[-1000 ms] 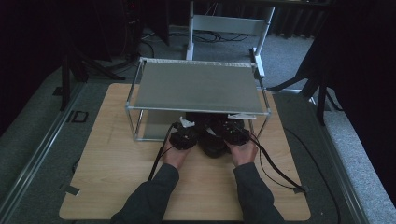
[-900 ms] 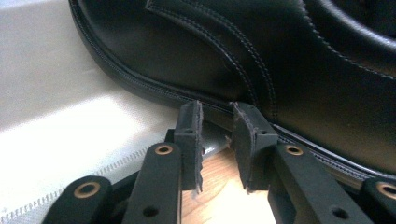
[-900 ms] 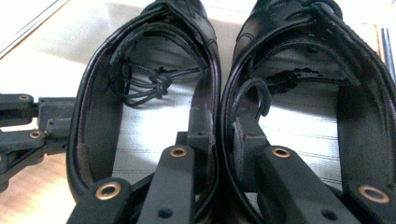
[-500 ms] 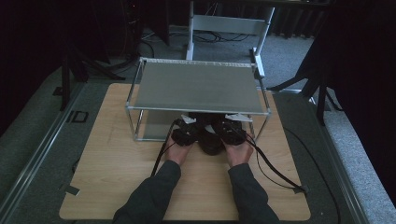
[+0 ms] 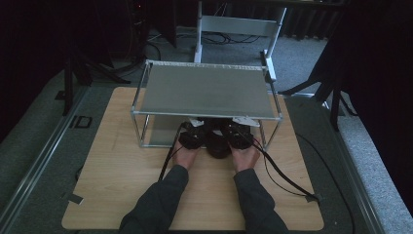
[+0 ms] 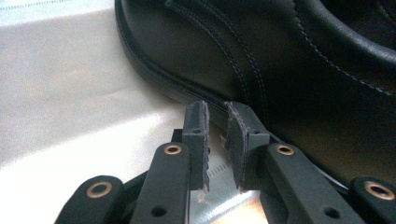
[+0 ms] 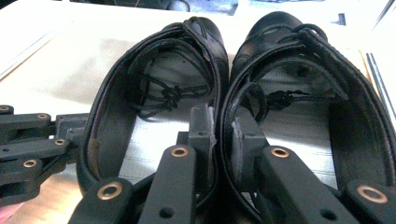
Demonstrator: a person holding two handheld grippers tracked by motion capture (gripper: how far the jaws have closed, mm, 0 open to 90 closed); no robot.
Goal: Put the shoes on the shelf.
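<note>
Shoes (image 7: pixel 224 98) going under the rack (image 5: pixel 204 90): right tongs (image 7: pixel 223 122) clamp both inner collars, left tongs (image 6: pixel 217 122) nearly together beside a sole, gripping nothing. Next, slide them deeper.

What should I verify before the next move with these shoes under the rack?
1. Right gripper grip: jaws pinch the adjoining inner walls of both black shoes together. Ok.
2. Left gripper grip: jaws have just been closing, nothing between them, tips at a sole edge. Not ok.
3. Shoes side by side, toes pointing away. Ok.
4. Clearance under the rack top. Cannot tell.
5. Cables lie loose on the table. Ok.
</note>
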